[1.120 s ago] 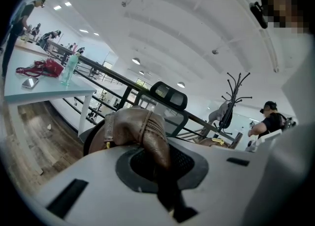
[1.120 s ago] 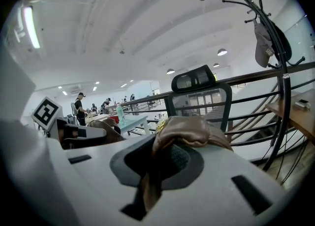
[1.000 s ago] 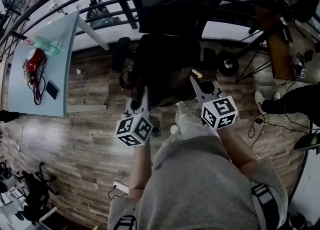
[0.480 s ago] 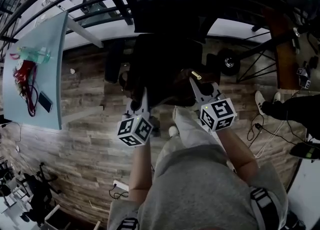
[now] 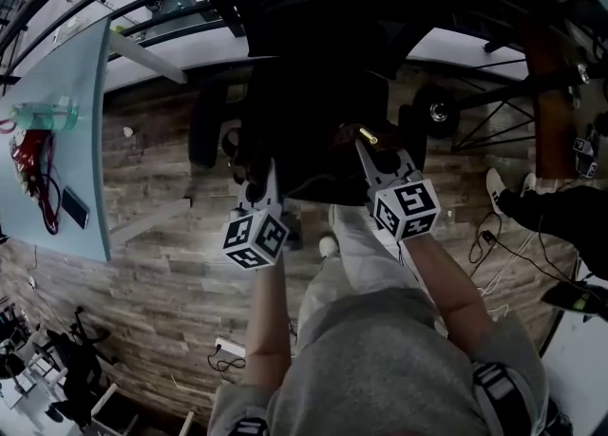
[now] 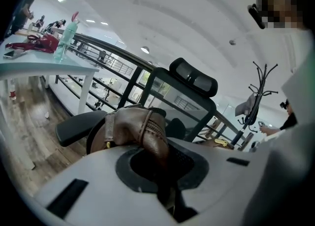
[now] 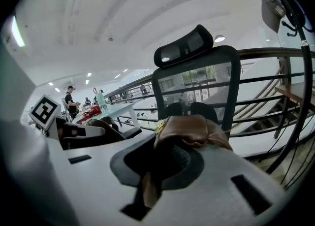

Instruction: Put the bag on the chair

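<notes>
Bag [image 6: 135, 131] of creased brown leather, stitched seams, black mesh-backed chair [image 7: 197, 84] behind

Edges the left gripper [image 5: 253, 187] and right gripper [image 5: 372, 151] slightly up the head view, carrying the bag [image 5: 318, 168] along, closer in on the chair [image 5: 313, 54]. Slides the table [image 5: 71, 149] farther toward the left edge. Fills more of the top with dark chair.

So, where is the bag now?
Centre of the head view: the brown bag is gripped by the left hand-held gripper and right hand-held gripper, over the black chair.
</notes>
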Action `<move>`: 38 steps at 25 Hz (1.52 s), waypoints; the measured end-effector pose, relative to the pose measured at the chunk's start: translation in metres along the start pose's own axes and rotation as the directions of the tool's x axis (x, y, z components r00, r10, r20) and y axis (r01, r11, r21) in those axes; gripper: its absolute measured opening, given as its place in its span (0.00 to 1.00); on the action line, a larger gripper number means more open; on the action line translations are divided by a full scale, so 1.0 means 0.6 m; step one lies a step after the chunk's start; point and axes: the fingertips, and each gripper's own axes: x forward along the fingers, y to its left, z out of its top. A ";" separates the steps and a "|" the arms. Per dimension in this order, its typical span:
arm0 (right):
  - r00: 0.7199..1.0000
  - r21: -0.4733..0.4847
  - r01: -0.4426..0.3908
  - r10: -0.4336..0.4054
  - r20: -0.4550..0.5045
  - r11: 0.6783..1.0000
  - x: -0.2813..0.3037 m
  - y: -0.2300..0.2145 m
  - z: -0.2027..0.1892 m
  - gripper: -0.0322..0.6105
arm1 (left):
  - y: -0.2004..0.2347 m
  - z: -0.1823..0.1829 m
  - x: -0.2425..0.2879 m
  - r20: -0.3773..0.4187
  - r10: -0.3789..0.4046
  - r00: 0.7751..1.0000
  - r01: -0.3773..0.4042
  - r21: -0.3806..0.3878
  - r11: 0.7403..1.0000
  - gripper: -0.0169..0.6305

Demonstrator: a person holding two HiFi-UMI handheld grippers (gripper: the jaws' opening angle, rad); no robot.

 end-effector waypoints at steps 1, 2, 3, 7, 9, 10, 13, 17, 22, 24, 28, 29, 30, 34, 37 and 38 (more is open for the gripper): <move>1.000 0.004 0.002 -0.002 -0.009 1.000 0.008 -0.004 -0.007 0.09 | 0.007 -0.006 0.008 -0.008 0.004 1.000 -0.004 -0.002 1.000 0.06; 1.000 0.007 0.006 -0.006 -0.018 1.000 0.016 -0.007 -0.015 0.09 | 0.014 -0.012 0.016 -0.016 0.008 1.000 -0.008 -0.005 1.000 0.06; 1.000 0.006 0.009 -0.009 -0.026 1.000 0.025 -0.011 -0.022 0.09 | 0.021 -0.019 0.024 -0.023 0.013 1.000 -0.013 -0.007 1.000 0.06; 0.999 -0.004 0.016 -0.016 -0.050 1.000 0.061 -0.030 -0.051 0.09 | 0.046 -0.043 0.060 -0.047 0.035 0.998 -0.035 -0.014 0.999 0.06; 0.998 -0.006 0.020 -0.021 -0.065 1.000 0.079 -0.039 -0.066 0.09 | 0.060 -0.058 0.076 -0.059 0.045 0.997 -0.046 -0.017 0.999 0.06; 0.997 -0.005 0.023 -0.023 -0.073 1.000 0.088 -0.043 -0.074 0.09 | 0.067 -0.065 0.084 -0.065 0.050 0.997 -0.051 -0.019 0.999 0.06; 0.995 0.002 0.030 -0.030 -0.100 1.000 0.113 -0.058 -0.100 0.09 | 0.086 -0.085 0.111 -0.085 0.065 0.994 -0.067 -0.019 0.998 0.06; 0.990 0.004 0.039 -0.038 -0.138 0.999 0.143 -0.075 -0.135 0.09 | 0.109 -0.111 0.142 -0.115 0.079 0.990 -0.080 -0.005 0.997 0.06; 0.981 -0.004 0.056 -0.056 -0.187 0.998 0.184 -0.094 -0.179 0.09 | 0.145 -0.147 0.178 -0.155 0.103 0.982 -0.105 -0.001 0.994 0.06; 0.976 -0.006 0.066 -0.066 -0.210 0.998 0.197 -0.103 -0.195 0.09 | 0.156 -0.165 0.191 -0.179 0.116 0.977 -0.119 -0.002 0.993 0.06; 0.968 0.002 0.078 -0.075 -0.241 0.997 0.211 -0.112 -0.220 0.09 | 0.172 -0.193 0.206 -0.215 0.131 0.968 -0.133 0.003 0.991 0.06; 0.967 0.002 0.078 -0.075 -0.244 0.997 0.214 -0.112 -0.224 0.09 | 0.175 -0.197 0.208 -0.219 0.132 0.967 -0.134 0.007 0.991 0.06; 0.967 0.001 0.077 -0.075 -0.244 0.997 0.217 -0.113 -0.227 0.09 | 0.178 -0.199 0.211 -0.224 0.133 0.966 -0.133 0.013 0.991 0.06; 0.966 0.004 0.083 -0.079 -0.247 0.997 0.224 -0.117 -0.229 0.09 | 0.181 -0.199 0.218 -0.241 0.140 0.960 -0.139 0.024 0.990 0.06; 0.962 0.019 0.087 -0.079 -0.260 0.996 0.222 -0.117 -0.231 0.09 | 0.180 -0.198 0.214 -0.237 0.147 0.960 -0.153 -0.008 0.988 0.06; 0.961 0.034 0.083 -0.071 -0.266 0.996 0.221 -0.116 -0.231 0.09 | 0.178 -0.198 0.212 -0.232 0.140 0.963 -0.151 -0.026 0.988 0.06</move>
